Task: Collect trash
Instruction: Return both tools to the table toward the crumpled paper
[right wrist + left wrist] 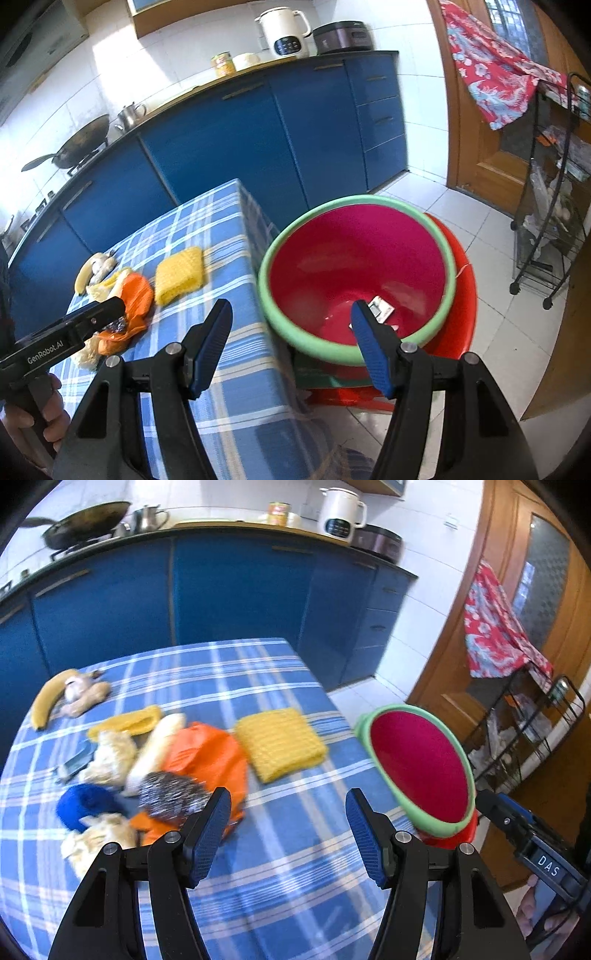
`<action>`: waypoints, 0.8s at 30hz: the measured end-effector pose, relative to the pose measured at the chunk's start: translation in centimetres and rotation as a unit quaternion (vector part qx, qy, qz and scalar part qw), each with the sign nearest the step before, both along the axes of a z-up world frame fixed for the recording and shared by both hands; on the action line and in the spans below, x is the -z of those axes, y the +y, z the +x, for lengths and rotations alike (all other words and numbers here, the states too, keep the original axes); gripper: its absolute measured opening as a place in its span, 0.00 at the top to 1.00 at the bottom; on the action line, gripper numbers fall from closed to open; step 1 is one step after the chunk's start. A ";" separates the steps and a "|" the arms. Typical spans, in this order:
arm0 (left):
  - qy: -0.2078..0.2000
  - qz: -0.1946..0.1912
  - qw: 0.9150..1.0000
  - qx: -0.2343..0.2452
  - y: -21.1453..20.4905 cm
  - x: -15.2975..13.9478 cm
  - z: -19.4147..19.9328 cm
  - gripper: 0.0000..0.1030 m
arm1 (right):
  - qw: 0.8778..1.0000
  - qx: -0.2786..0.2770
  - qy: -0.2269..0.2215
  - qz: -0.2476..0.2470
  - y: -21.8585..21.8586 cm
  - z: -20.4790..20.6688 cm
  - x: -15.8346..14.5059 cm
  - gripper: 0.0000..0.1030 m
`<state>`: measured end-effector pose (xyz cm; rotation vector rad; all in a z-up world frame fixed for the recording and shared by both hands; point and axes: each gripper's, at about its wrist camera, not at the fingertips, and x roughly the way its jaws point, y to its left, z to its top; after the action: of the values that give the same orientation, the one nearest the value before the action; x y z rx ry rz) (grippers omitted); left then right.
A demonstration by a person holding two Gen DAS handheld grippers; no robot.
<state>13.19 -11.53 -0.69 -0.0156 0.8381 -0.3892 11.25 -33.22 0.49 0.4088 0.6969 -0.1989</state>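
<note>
On the blue checked tablecloth (288, 849) lies a heap of litter: an orange plastic bag (207, 753), a steel scourer (168, 794), a blue cap-like item (86, 805), crumpled tissue (110, 755) and a small wrapper (75, 762). A red basin with a green rim (360, 266) stands on a red stool (463, 295) off the table's right edge, a small packet (380, 308) lying inside. My left gripper (288, 830) hovers open and empty over the cloth, just right of the heap. My right gripper (291, 343) is open and empty above the table corner and the basin's near rim.
A banana (50, 698), ginger-like root (86, 698) and a yellow knitted cloth (280, 744) also lie on the table. Blue kitchen cabinets (236, 590) stand behind. A wire trolley (550, 206) and a wooden door (480, 140) are to the right, over white floor tiles.
</note>
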 end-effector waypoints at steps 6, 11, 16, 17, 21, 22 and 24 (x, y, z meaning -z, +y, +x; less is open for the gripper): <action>-0.003 0.002 1.000 -0.029 2.9 0.1 -0.6 0.36 | 1.000 -0.019 0.002 0.000 2.0 0.4 -0.1 0.35; 0.002 0.007 0.999 -0.054 5.4 0.3 -0.8 0.36 | 0.999 -0.036 0.005 0.000 3.8 1.1 -0.2 0.35; 0.001 0.013 0.996 -0.085 8.0 0.5 -1.2 0.36 | 0.998 -0.055 0.005 0.003 5.6 1.7 -0.2 0.35; 0.000 0.015 0.996 -0.092 8.5 0.6 -1.3 0.36 | 0.998 -0.059 0.005 0.002 5.9 1.9 -0.2 0.35; 0.003 0.020 0.993 -0.120 10.6 1.2 -1.3 0.36 | 0.997 -0.072 0.007 0.001 7.1 2.4 -0.2 0.35; 0.005 0.021 0.992 -0.125 11.0 1.4 -1.2 0.36 | 0.997 -0.075 0.008 0.000 7.4 2.6 -0.2 0.35; 0.010 0.022 0.990 -0.136 11.8 2.0 -1.0 0.36 | 0.997 -0.081 0.010 0.000 7.9 2.8 -0.1 0.35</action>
<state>12.19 0.32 -2.64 -0.0915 0.8522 -0.1134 14.06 -25.31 0.59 0.3484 0.7453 -0.0505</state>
